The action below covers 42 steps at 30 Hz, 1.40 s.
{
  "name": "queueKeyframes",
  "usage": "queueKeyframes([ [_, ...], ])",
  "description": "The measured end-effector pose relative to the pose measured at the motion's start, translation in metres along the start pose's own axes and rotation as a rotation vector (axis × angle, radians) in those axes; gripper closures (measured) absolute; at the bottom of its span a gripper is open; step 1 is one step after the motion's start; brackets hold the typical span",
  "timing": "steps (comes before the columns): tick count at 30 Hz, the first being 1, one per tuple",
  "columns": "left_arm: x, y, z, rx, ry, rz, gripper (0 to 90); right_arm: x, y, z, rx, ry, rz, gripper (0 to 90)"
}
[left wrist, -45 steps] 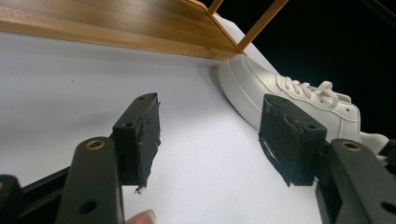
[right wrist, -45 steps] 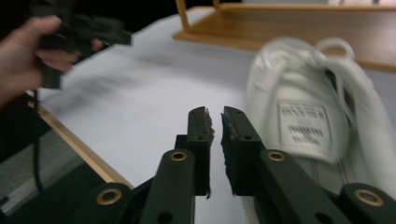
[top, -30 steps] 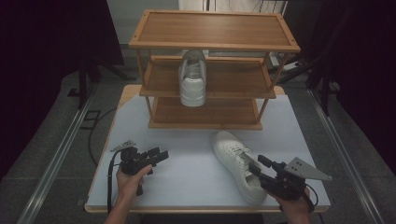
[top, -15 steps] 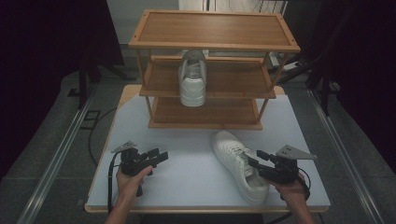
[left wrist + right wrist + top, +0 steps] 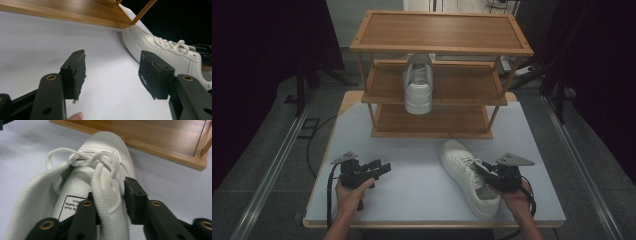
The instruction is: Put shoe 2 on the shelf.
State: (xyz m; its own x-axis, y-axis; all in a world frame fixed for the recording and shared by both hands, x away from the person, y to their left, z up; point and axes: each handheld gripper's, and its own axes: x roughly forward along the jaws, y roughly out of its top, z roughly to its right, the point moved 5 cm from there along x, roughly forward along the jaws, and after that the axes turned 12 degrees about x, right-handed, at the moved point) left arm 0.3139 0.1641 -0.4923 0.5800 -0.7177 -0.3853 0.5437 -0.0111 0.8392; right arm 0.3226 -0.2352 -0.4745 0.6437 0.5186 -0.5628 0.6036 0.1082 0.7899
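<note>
Sneaker (image 5: 469, 177) lies on the white table (image 5: 412, 195) in front of the wooden rack (image 5: 439, 75), toe toward the lowest shelf, and your right gripper (image 5: 110, 197) now has one jaw inside the opening and one outside, pinching the padded collar (image 5: 106, 195). A second ago that gripper sat lower right of the heel with its jaws wider; since then you have brought it onto the shoe and the jaws have just been closing on the collar. That suggests the grasp is made and a lift toward the rack comes next, where the matching shoe (image 5: 418, 85) already sits on the middle shelf. Your left gripper (image 5: 112, 72) holds its place over bare table, jaws spread, nothing between them.
</note>
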Motion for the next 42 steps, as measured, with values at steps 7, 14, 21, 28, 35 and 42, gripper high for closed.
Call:
queueKeyframes([
  [7, 0.001, -0.002, 0.0, -0.001, 0.006, -0.007, 38.5, -0.001, 0.001, -0.003, -0.01, -0.014, 0.029, 80.5],
  [14, 0.001, -0.002, -0.003, -0.002, 0.012, -0.01, 38.5, -0.006, 0.002, -0.01, -0.003, 0.044, 0.051, 81.8],
  [21, 0.003, -0.004, -0.001, -0.001, 0.01, -0.019, 38.5, -0.016, 0.008, -0.023, 0.028, 0.134, 0.096, 82.1],
  [28, 0.002, -0.006, -0.005, -0.025, 0.011, -0.011, 38.6, -0.029, 0.021, -0.042, 0.022, 0.206, 0.128, 82.1],
  [35, 0.0, -0.005, -0.005, -0.026, 0.012, -0.001, 38.6, -0.04, 0.036, -0.055, 0.044, 0.235, 0.169, 82.0],
  [42, -0.001, -0.006, -0.007, -0.029, 0.016, -0.002, 38.6, -0.059, 0.055, -0.064, 0.075, 0.247, 0.219, 82.1],
])
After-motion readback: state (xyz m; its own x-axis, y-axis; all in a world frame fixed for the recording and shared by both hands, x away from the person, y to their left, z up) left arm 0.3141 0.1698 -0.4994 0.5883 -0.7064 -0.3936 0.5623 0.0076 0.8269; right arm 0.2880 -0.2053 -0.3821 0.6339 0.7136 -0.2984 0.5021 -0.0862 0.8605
